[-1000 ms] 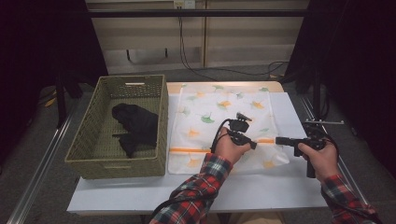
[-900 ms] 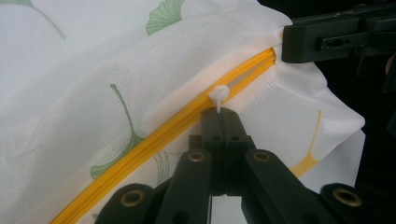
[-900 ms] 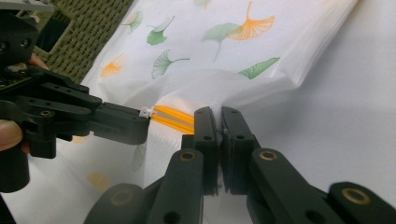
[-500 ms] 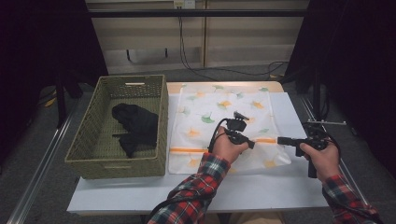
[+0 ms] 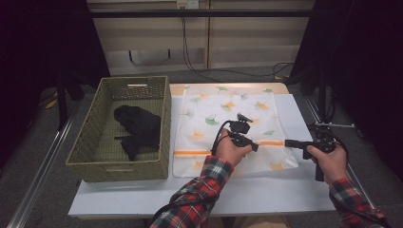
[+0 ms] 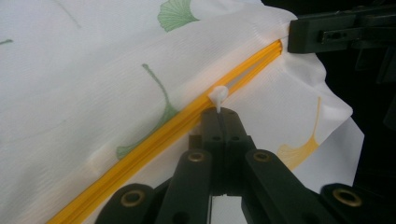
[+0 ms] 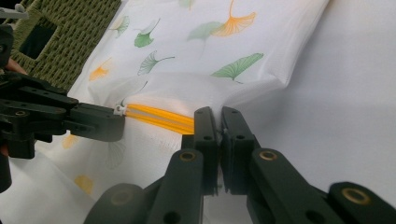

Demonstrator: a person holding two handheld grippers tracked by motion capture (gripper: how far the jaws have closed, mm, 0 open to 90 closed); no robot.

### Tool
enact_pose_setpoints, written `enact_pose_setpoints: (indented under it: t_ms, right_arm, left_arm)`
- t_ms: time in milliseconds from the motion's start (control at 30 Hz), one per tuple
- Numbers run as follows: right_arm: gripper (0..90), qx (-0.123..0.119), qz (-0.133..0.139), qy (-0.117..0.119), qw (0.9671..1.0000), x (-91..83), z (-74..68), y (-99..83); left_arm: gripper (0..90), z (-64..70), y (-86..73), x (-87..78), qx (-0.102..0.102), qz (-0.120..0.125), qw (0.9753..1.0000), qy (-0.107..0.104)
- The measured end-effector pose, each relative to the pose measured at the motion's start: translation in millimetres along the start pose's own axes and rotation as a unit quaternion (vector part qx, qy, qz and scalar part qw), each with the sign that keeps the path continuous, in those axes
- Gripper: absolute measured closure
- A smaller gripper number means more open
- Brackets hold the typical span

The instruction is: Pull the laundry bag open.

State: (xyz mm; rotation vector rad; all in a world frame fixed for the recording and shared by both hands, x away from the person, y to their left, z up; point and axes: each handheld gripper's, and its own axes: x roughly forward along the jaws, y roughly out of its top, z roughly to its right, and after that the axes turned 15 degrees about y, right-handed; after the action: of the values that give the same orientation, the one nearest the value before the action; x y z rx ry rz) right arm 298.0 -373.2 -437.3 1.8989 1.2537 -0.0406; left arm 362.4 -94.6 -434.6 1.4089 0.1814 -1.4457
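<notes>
A white laundry bag [image 5: 233, 128] printed with ginkgo leaves lies flat on the desk [image 5: 266, 190], taking up the middle of the high view, its orange zipper [image 6: 154, 140] running across near the person's edge. The left gripper [image 6: 219, 116] has its fingers pinched tight on the small white zipper pull [image 6: 218, 95], seen just above them at the centre of the left gripper view. The right gripper [image 7: 217, 116], at the lower centre of its own view, has its fingers nearly shut on the bag's edge where the zipper ends, pinning the cloth.

To my eye the zipper is mid-run: one hand anchors, the other draws the pull along the track. The next move calls for a steady pull straight along the orange line, with the right side holding firm so the cloth stays taut and does not bunch.

A woven green basket [image 5: 95, 142] sits at the left of the high view, touching the bag's side, with a black garment [image 5: 138, 128] inside. Nothing blocks the zipper's path.
</notes>
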Motion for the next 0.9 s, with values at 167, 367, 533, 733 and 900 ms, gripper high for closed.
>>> enact_pose_setpoints:
  t_ms: [167,367,533,733,900]
  right_arm:
    - [86.1,-0.001,0.0,-0.002,1.0,-0.3,-0.5,0.6]
    - [86.1,-0.002,0.001,-0.008,1.0,-2.0,1.5,0.8]
    - [86.1,-0.008,-0.004,-0.016,0.9998,-1.7,1.5,0.7]
    - [86.1,-0.013,-0.005,-0.023,0.9996,-1.8,0.2,1.3]
    - [86.1,-0.017,-0.005,-0.03,0.9994,-2.2,0.3,1.3]
  left_arm:
    - [90.0,-0.4,0.1,-1.0,-0.001,0.003,1.0,-0.002]
    - [90.0,-3.3,-1.1,-2.3,-0.003,0.001,1.0,0.0]
    - [90.0,-6.6,-2.3,-3.0,-0.01,0.0,1.0,0.001]
    - [90.0,-8.9,-3.1,-4.9,-0.01,-0.001,0.9999,0.004]
    - [90.0,-13.1,-4.3,-6.9,-0.007,-0.003,1.0,0.004]
